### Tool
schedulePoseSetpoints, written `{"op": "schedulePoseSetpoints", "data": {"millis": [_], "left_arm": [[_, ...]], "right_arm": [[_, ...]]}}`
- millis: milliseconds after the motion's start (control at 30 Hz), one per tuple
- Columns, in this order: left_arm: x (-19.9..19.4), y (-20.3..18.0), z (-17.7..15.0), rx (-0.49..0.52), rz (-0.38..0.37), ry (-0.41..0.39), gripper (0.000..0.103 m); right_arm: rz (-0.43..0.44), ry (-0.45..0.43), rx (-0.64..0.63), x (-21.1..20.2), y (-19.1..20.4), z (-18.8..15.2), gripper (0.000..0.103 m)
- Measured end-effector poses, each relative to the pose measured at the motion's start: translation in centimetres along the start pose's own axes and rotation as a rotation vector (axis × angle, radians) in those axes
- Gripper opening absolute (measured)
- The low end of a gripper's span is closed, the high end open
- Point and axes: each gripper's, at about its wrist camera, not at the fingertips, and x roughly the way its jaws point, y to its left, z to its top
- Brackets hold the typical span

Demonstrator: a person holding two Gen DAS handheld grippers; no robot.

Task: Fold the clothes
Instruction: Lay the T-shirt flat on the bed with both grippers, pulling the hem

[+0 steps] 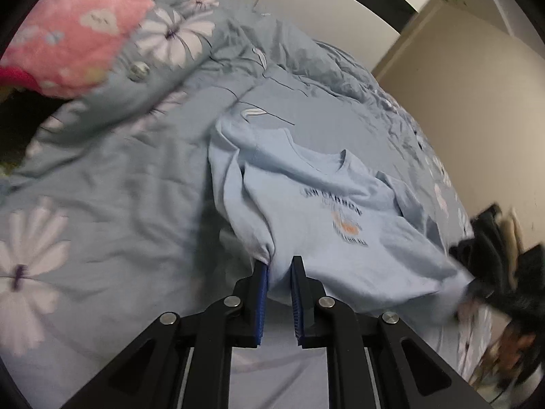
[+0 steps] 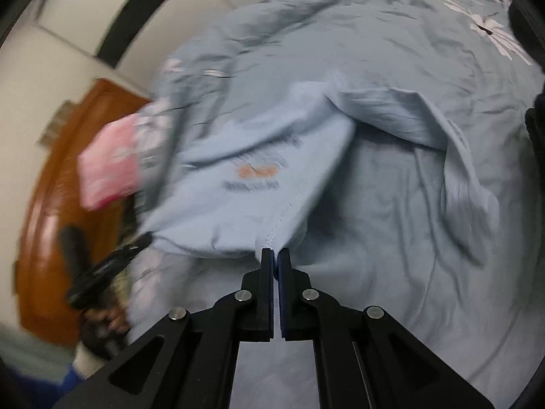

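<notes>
A light blue T-shirt with a dark and orange chest print lies partly lifted over a blue floral bedspread. My left gripper is shut on a bunched bottom corner of the shirt, cloth filling the gap between its blue pads. In the right wrist view the T-shirt hangs stretched, and my right gripper is shut on its stitched hem. The right gripper also shows blurred at the shirt's far corner. The left gripper appears at the left, held by a hand. One sleeve droops to the right.
A pink plush pillow lies at the head of the bed on a rumpled floral duvet. A beige wall borders the bed's right side. Brown wooden furniture stands beyond the bed in the right wrist view.
</notes>
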Motion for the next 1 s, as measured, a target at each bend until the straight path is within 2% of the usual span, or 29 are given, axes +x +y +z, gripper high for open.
{"op": "schedulePoseSetpoints", "data": {"millis": [100,267,367,467,500,533,633,667,700,767,867,1000], "left_arm": [[-0.2,0.7,-0.4,0.055,0.062,0.056,0.014],[5.7,1.6,-1.8,0.055,0.093,0.176,0.014],[8.7,2.1,-2.9,0.051,0.109,0.236,0.017],[7.7,3.0,-4.8,0.018,0.105,0.218,0.020],[7.2,3.4,-5.4,-0.001,0.104,0.214,0.022],[6.6,3.9,-6.0,-0.024,0.106,0.212,0.029],[4.7,5.5,-8.0,-0.109,0.092,0.192,0.043],[4.4,6.0,-8.8,-0.135,0.086,0.191,0.047],[4.2,6.4,-9.5,-0.156,0.083,0.196,0.048],[4.1,7.2,-10.9,-0.196,0.076,0.216,0.048],[4.3,8.3,-12.7,-0.272,0.027,0.237,0.049],[5.8,8.4,-14.0,-0.298,-0.029,0.263,0.049]], "right_arm": [[0.020,-0.005,-0.011,-3.2,0.7,-1.0,0.002],[-0.216,0.073,0.001,2.1,-3.4,-2.0,0.001],[-0.233,0.093,0.030,3.6,-4.2,-3.6,0.001],[-0.249,0.114,0.060,5.0,-5.1,-5.1,0.001],[-0.252,0.117,0.057,5.2,-5.0,-5.6,0.002],[-0.252,0.117,0.041,5.0,-4.6,-5.9,0.002],[-0.198,0.144,0.039,4.7,-4.5,-7.3,0.002],[-0.180,0.158,0.047,4.7,-4.7,-8.0,0.008],[-0.163,0.171,0.054,4.6,-5.0,-8.8,0.019],[-0.152,0.191,0.084,4.7,-5.7,-10.3,0.034],[-0.129,0.194,0.146,5.0,-7.0,-11.8,0.036],[-0.115,0.181,0.187,6.3,-7.7,-12.3,0.037]]}}
